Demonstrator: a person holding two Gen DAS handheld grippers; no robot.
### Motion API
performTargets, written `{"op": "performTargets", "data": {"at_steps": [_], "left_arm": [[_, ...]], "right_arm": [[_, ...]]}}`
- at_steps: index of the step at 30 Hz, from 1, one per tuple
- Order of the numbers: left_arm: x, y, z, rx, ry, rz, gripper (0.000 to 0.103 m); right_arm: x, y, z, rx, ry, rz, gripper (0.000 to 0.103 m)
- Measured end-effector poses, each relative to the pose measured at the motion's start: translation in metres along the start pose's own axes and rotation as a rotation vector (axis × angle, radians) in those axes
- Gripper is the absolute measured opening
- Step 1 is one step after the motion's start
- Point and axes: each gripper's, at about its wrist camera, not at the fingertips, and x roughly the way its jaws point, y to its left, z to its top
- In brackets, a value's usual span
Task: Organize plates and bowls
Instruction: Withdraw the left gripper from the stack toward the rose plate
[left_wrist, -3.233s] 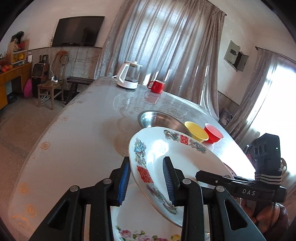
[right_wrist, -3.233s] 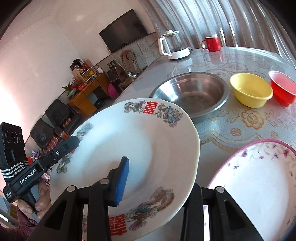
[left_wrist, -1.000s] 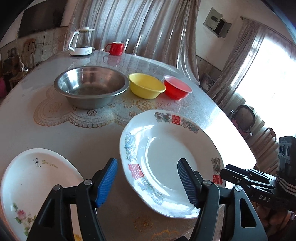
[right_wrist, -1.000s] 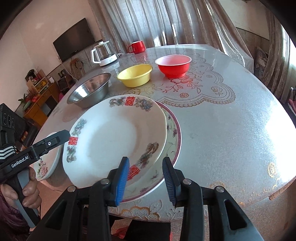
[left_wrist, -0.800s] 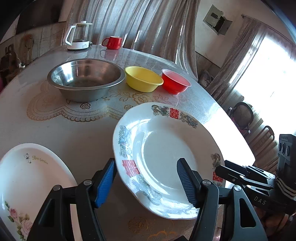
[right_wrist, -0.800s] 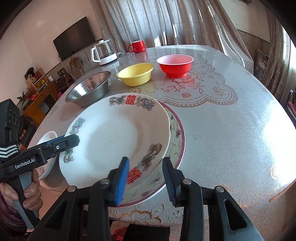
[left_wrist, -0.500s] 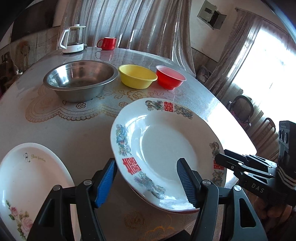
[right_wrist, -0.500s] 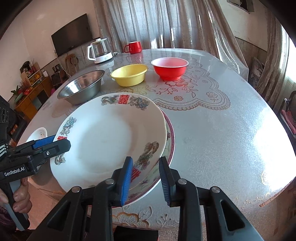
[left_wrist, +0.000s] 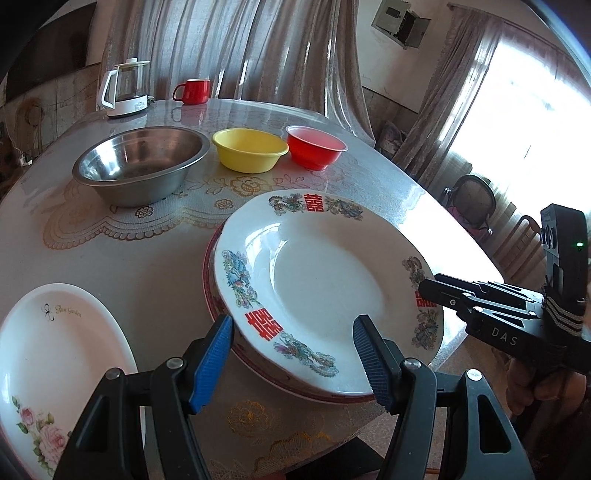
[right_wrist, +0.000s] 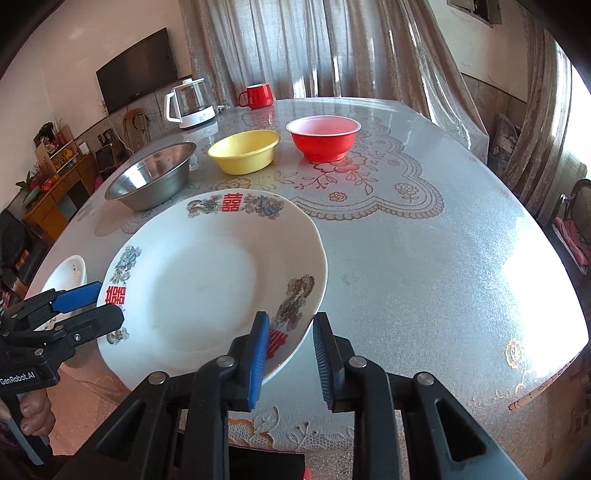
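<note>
Two grippers w/ us: our left gripper (left_wrist: 295, 354) stands spread, its pads either side of the dragon plate's (left_wrist: 325, 280) near rim, not touching. Our right gripper (right_wrist: 290, 360) has just been narrowing, pads apart, rim between them. Plate sits on a red-rimmed plate (left_wrist: 209, 273); three bowls beyond.

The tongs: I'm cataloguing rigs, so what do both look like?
Both tongs, left and right, have black plastic arms with silver rivets and ribbed blue pads. Side bodies read "GenRobot.AI" and "DAS"; the right one has white stripes and a green light.
</note>
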Motion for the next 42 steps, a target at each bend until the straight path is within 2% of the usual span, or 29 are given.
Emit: {"op": "performTargets", "data": {"at_steps": [3, 10, 17, 21, 26, 42], "left_arm": [[-0.002, 0.003, -0.001, -0.017, 0.000, -0.012, 0.067], [-0.004, 0.005, -0.004, -0.026, -0.014, 0.028, 0.067], [-0.015, 0.008, -0.003, -0.023, -0.060, 0.076, 0.067], [-0.020, 0.016, -0.001, -0.054, -0.071, 0.089, 0.068], [-0.026, 0.025, 0.000, -0.081, -0.086, 0.101, 0.068], [-0.038, 0.049, 0.000, -0.157, -0.113, 0.165, 0.068]], "right_arm": [[-0.002, 0.001, -0.001, -0.001, 0.001, 0.004, 0.024], [-0.003, 0.006, -0.004, -0.012, 0.004, 0.029, 0.024], [-0.002, 0.006, -0.001, -0.007, 0.004, -0.010, 0.024], [-0.009, 0.008, 0.003, 0.000, -0.034, -0.034, 0.030], [-0.015, 0.019, 0.009, -0.016, -0.069, 0.025, 0.035], [-0.003, 0.071, 0.004, -0.093, -0.020, 0.231, 0.039]]}}
